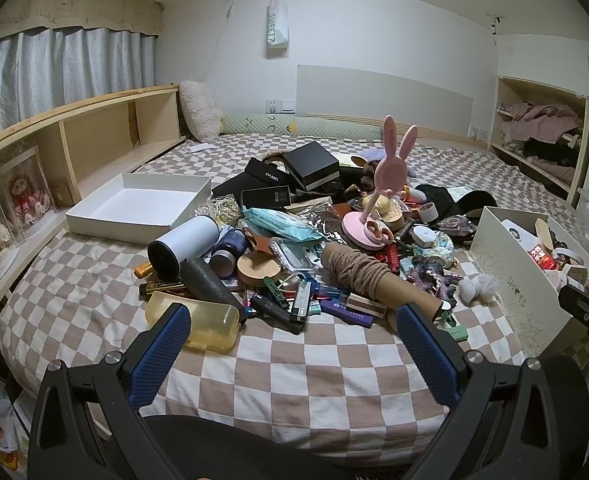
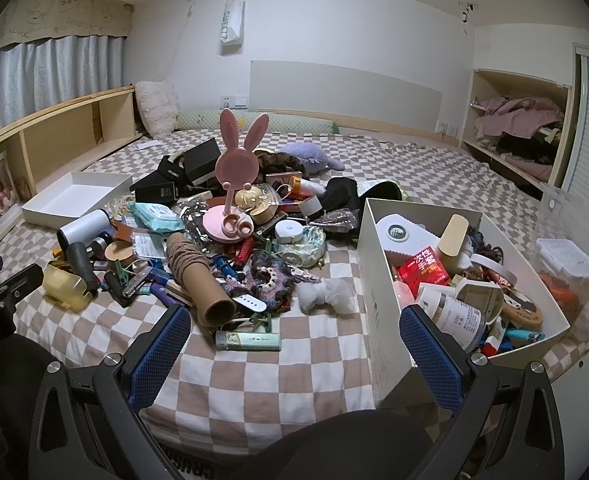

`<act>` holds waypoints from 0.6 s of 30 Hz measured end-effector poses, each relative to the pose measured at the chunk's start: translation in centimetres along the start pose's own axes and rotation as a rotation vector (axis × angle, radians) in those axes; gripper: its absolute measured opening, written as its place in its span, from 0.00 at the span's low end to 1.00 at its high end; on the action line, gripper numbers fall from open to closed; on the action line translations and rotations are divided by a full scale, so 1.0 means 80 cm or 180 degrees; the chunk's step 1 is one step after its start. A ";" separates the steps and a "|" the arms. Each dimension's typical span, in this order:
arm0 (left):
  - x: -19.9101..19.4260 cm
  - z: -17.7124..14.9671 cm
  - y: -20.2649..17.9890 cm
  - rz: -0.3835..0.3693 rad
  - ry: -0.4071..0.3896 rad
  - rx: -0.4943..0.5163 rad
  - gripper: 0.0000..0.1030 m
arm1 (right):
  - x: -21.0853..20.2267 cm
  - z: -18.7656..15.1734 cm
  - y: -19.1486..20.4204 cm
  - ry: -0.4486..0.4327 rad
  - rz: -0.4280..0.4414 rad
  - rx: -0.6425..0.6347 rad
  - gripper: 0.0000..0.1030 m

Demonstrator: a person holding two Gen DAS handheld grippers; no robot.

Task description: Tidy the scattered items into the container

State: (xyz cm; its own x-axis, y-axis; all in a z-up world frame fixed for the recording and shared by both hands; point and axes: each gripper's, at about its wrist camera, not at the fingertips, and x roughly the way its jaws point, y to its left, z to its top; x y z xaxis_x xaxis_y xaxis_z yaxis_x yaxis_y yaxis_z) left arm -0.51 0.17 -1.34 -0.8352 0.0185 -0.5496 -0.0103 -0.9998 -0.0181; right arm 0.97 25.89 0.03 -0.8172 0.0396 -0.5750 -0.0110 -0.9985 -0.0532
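Left gripper [image 1: 294,344]: jaws spread wide, nothing between the blue pads, hanging low over bare checked bedspread [image 1: 294,380]. It points at the near edge of the clutter, probably so either pad can slide under a small item.

At its 11 o'clock, a translucent yellow case [image 1: 198,326] lies flat, just beside the left pad. Nearest loose piece on that side.

At 10 o'clock, well apart, an empty white tray [image 1: 134,208] sits near the wooden shelf. Nothing in it; seemingly not the bin in use.

At 12 o'clock the main heap: white tumbler [image 1: 184,242] on its side, cardboard tube [image 1: 374,280] wound with brown cord, pink bunny mirror [image 1: 390,168] upright on its round base.

Right gripper [image 2: 294,354]: likewise open and empty. A green lighter [image 2: 248,340] lies flat at its 12 o'clock, just beyond the pads. Likely next pick, being isolated and easy to pinch.

At 1 o'clock, a white bow [image 2: 326,294] sits apart from the heap.

At 2 o'clock, the white shoebox [image 2: 368,240], the container, its near corner beside the right pad. Already part filled with a red packet, jars and lighters. It sits close on this side, so drops stay short.
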 end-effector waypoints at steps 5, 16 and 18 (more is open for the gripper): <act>0.003 -0.002 0.001 -0.0019 -0.0037 -0.0025 1.00 | 0.010 -0.003 0.001 0.0053 0.0011 0.0008 1.00; 0.008 0.005 0.010 -0.0209 -0.0200 -0.0293 1.00 | 0.034 -0.001 0.001 0.0111 0.0043 0.0073 1.00; 0.007 0.008 0.013 -0.0237 -0.0286 -0.0351 1.00 | 0.035 0.003 -0.001 0.0045 0.0134 0.0135 1.00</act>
State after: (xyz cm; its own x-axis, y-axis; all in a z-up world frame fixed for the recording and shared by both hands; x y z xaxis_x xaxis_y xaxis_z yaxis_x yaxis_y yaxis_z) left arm -1.36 -0.83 -1.17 -0.8802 0.0868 -0.4666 -0.0178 -0.9885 -0.1504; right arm -1.45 26.05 -1.40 -0.8092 -0.0024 -0.5875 -0.0013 -1.0000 0.0058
